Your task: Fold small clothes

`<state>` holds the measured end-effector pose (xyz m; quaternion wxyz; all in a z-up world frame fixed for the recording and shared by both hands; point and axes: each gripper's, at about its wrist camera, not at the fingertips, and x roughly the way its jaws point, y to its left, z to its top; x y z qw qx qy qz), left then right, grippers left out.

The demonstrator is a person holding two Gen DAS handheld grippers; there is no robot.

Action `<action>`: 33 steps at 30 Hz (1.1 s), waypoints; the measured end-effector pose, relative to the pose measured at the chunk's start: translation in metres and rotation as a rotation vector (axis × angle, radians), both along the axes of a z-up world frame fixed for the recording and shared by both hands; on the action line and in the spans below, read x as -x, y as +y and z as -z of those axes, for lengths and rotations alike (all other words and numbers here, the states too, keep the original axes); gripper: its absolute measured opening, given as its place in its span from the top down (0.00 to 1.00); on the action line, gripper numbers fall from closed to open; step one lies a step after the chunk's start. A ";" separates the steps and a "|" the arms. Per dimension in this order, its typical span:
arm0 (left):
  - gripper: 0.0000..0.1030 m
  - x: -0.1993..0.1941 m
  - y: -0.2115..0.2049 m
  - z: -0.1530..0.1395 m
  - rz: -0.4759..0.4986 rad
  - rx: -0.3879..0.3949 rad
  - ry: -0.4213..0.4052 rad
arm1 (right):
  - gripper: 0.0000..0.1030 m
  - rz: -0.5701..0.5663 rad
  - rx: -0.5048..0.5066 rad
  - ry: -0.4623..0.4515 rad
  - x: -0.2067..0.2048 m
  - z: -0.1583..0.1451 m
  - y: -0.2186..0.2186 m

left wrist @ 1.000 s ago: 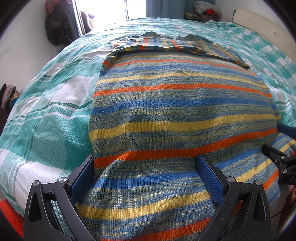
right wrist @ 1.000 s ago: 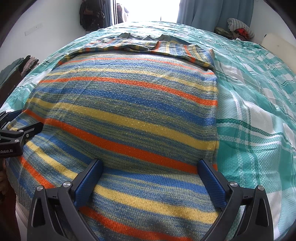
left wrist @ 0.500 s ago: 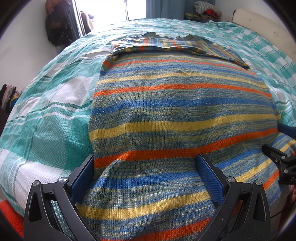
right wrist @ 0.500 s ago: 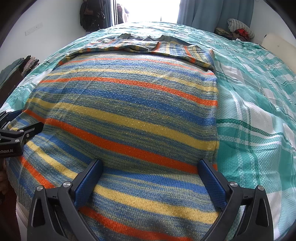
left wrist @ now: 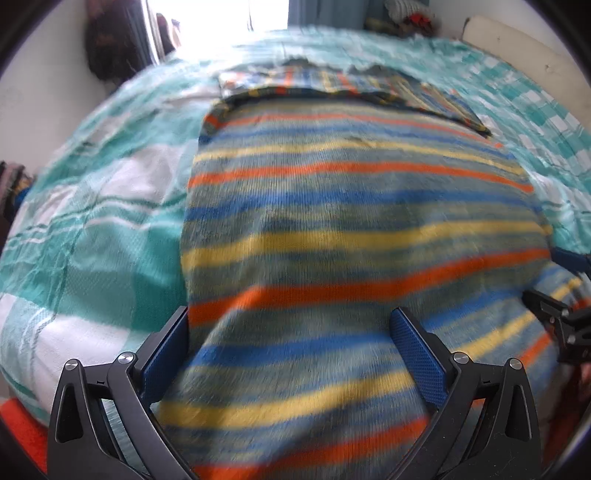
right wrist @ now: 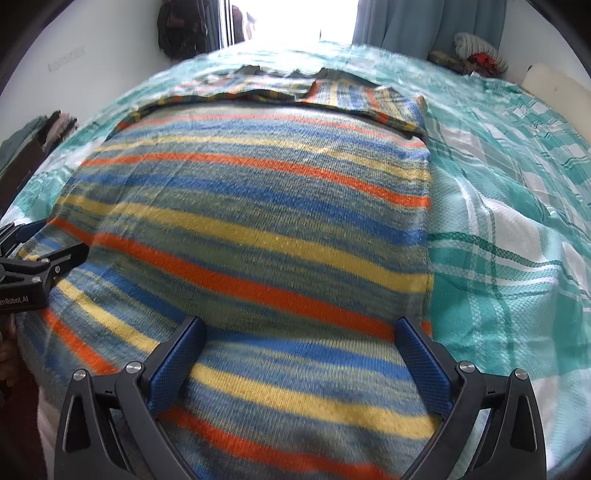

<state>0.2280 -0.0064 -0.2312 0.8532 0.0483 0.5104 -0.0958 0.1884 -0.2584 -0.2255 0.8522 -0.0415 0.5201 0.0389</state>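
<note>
A knit sweater (left wrist: 351, 229) with blue, yellow and orange stripes lies flat on the bed, its sleeves (left wrist: 332, 83) folded across the far end. My left gripper (left wrist: 290, 325) is open at the sweater's near left corner, with the hem lying between its wide-apart fingers. My right gripper (right wrist: 299, 332) is open in the same way at the near right corner of the sweater (right wrist: 258, 221). Each gripper also shows at the edge of the other's view: the right gripper (left wrist: 565, 325) and the left gripper (right wrist: 33, 266).
A teal and white plaid bedspread (left wrist: 92, 229) covers the bed (right wrist: 517, 240) on both sides of the sweater. Dark clothes (right wrist: 177, 33) hang on the far wall by a bright window. A pile of clothes (right wrist: 476, 51) sits at the far right.
Both views are now blurred by motion and the sweater's stripes sit slightly higher in frame. Both grippers stay open at the hem.
</note>
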 end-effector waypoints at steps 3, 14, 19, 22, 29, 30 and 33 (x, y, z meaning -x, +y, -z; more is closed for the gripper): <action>0.02 0.017 0.027 -0.030 -0.008 0.083 0.037 | 0.05 0.019 -0.074 -0.028 0.019 -0.037 -0.020; 0.18 0.033 0.059 -0.016 0.030 0.324 0.233 | 0.16 0.157 -0.444 0.173 0.059 -0.022 -0.109; 0.26 0.041 0.046 -0.020 0.107 0.292 0.253 | 0.24 0.062 -0.446 0.272 0.064 -0.019 -0.092; 0.32 0.035 0.050 -0.014 0.094 0.306 0.302 | 0.37 0.035 -0.478 0.310 0.063 -0.013 -0.085; 0.96 0.035 0.069 -0.021 0.107 0.345 0.389 | 0.92 0.002 -0.487 0.339 0.065 -0.023 -0.082; 0.96 0.035 0.073 -0.025 0.099 0.367 0.385 | 0.92 0.012 -0.519 0.312 0.067 -0.031 -0.086; 0.96 0.029 0.081 -0.039 0.091 0.464 0.358 | 0.92 0.065 -0.659 0.210 0.063 -0.052 -0.103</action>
